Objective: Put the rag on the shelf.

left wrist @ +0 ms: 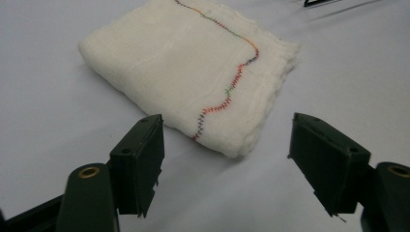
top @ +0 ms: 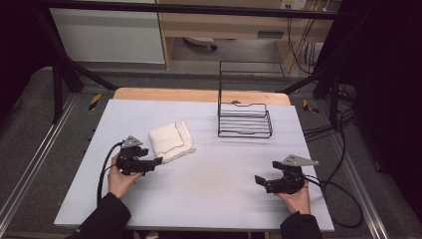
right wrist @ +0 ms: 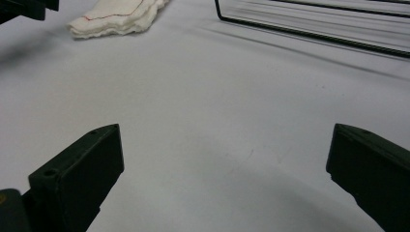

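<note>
Left gripper (left wrist: 227,159), jaws spread, faces the folded white cloth (left wrist: 193,72) lying just beyond its tips — likely an approach to grasp (advance, then close). Right gripper (right wrist: 225,179) is likewise spread, empty, well apart from the wire rack (top: 245,122).

On the table (top: 209,194), the folded cloth (top: 171,141) lies left of centre, and the wire basket (top: 245,119) stands behind and to the right of it, near the far edge. The left gripper (top: 158,161) sits just before the cloth's near corner, its jaws wide apart, and the right gripper (top: 261,181) is well apart at the near right, also spread wide.
</note>
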`<action>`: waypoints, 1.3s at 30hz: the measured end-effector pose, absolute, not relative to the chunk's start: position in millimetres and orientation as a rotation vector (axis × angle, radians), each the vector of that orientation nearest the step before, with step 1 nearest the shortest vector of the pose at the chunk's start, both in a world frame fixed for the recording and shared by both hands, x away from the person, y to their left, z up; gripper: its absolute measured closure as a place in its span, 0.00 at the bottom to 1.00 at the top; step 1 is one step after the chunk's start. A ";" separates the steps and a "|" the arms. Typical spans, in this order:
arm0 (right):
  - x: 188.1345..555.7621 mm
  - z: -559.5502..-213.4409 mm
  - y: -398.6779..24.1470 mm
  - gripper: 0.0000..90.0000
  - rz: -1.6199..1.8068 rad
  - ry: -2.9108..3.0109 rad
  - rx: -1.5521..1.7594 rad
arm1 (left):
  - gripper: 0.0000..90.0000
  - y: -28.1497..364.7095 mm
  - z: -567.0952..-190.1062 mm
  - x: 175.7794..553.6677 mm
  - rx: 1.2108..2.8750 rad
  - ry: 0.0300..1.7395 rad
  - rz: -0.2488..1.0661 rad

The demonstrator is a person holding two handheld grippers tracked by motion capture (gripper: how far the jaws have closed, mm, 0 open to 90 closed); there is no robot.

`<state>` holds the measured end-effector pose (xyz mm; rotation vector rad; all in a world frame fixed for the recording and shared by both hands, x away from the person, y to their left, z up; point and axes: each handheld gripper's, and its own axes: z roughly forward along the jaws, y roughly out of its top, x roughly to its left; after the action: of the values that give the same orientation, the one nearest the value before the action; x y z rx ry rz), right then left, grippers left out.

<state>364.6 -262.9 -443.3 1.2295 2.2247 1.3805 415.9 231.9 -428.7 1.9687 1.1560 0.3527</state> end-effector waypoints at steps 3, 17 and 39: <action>364.6 -443.4 -262.8 0.00 1.379 2.225 1.228 | 0.39 227.2 -431.0 420.9 1.969 1.182 0.362; 365.3 -443.3 -262.9 0.00 1.379 2.228 1.223 | 0.61 216.3 -445.0 429.2 1.984 1.251 0.355; 366.5 -439.4 -250.3 0.01 1.377 2.235 1.209 | 0.92 209.1 -445.3 426.1 1.970 1.305 0.372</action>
<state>366.5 -250.3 -439.4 1.2087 2.2346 1.3769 426.1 209.1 -445.3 1.9702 1.3050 0.3716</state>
